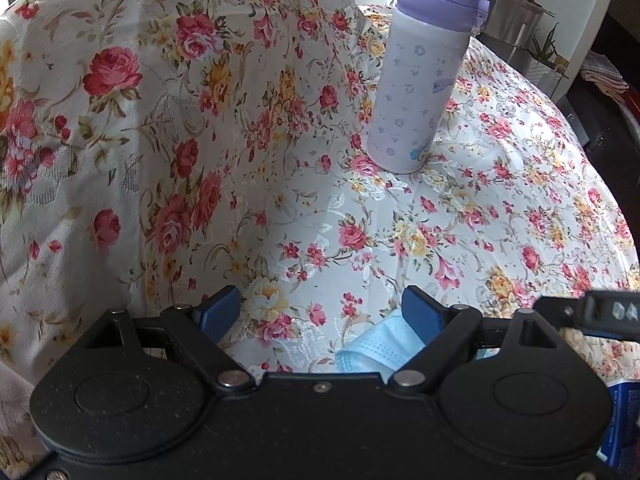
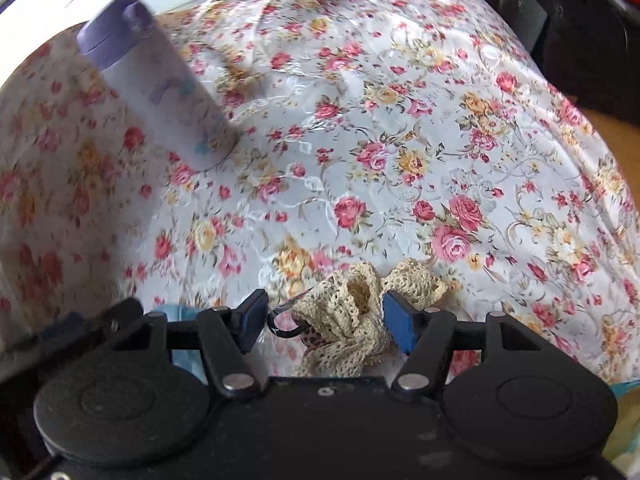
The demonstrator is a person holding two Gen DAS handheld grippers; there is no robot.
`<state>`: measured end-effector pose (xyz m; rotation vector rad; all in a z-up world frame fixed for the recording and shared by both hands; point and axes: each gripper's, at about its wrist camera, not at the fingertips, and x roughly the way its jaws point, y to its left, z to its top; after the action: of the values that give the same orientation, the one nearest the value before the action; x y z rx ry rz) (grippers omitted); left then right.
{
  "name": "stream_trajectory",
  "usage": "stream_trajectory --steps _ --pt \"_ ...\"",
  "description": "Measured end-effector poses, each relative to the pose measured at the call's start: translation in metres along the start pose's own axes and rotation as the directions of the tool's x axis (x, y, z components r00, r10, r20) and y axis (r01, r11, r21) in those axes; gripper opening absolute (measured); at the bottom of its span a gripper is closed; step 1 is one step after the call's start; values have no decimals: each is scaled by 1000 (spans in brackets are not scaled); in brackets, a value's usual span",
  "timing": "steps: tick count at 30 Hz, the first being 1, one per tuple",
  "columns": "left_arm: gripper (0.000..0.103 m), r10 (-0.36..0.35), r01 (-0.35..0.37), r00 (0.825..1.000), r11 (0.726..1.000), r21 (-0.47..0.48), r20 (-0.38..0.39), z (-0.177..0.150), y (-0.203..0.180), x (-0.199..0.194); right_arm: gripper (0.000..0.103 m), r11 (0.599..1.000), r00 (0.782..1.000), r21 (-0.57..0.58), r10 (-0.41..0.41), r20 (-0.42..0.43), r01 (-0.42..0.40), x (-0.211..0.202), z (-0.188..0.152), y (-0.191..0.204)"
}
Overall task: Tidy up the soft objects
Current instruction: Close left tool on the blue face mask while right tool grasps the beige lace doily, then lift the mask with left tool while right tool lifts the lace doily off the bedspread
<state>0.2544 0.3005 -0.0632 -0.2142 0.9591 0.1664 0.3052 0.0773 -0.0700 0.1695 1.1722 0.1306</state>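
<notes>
While both tongs tilt down over the floral tabletop, the left tongs stand open above a blue face mask. The right tongs straddle a beige lace bundle; whether they pinch it is unclear. No readable writing on the purple bottle.

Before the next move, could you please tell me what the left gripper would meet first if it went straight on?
Probably the flowered cloth lying ahead of the left gripper; the bottle stands farther off to the right, though depth is unclear.

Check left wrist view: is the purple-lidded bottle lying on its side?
No. The bottle stands upright on the floral cloth, base down, its purple lid on top.
</notes>
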Motion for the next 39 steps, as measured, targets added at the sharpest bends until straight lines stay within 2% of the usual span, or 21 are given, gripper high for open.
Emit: stream_trajectory --steps 4,8,10,14,17,19,23,27,33,36,39 --pt "84 -38 37 999 999 16 38 0 -1 -9 64 1000 1000 -5 -20 15 20 4 5 3" --pt "86 -115 110 991 991 75 69 -1 -8 -18 63 1000 1000 3 -16 26 16 -1 8 -1" --pt "95 -130 123 991 982 143 41 -4 -17 -16 63 1000 999 5 -25 27 25 -3 8 -3" --pt "95 -106 103 994 954 281 -5 -14 -40 -7 64 998 998 -7 -56 6 56 -1 9 -7" --pt "95 -92 109 994 944 312 -67 -19 -47 6 65 997 998 -23 -70 -4 70 3 7 -6" --pt "95 -75 100 993 944 316 -91 -21 -49 13 67 997 998 -28 -69 -7 68 5 7 -4" --pt "95 -107 145 982 953 265 -153 -21 -46 25 75 998 998 -21 -59 -18 59 5 8 -6" --pt "95 -117 161 972 964 213 -204 -21 -42 36 81 998 998 -24 -61 -12 60 1 9 -7" --pt "95 -106 149 974 966 213 -202 -22 -42 37 85 997 998 -25 -67 -11 67 -1 10 -7" --pt "90 -99 143 975 964 224 -197 -22 -43 36 89 997 997 -24 -71 -15 71 0 10 -8" --pt "77 -107 149 976 964 218 -192 -19 -42 35 91 997 997 -13 -76 -19 76 2 10 -10"
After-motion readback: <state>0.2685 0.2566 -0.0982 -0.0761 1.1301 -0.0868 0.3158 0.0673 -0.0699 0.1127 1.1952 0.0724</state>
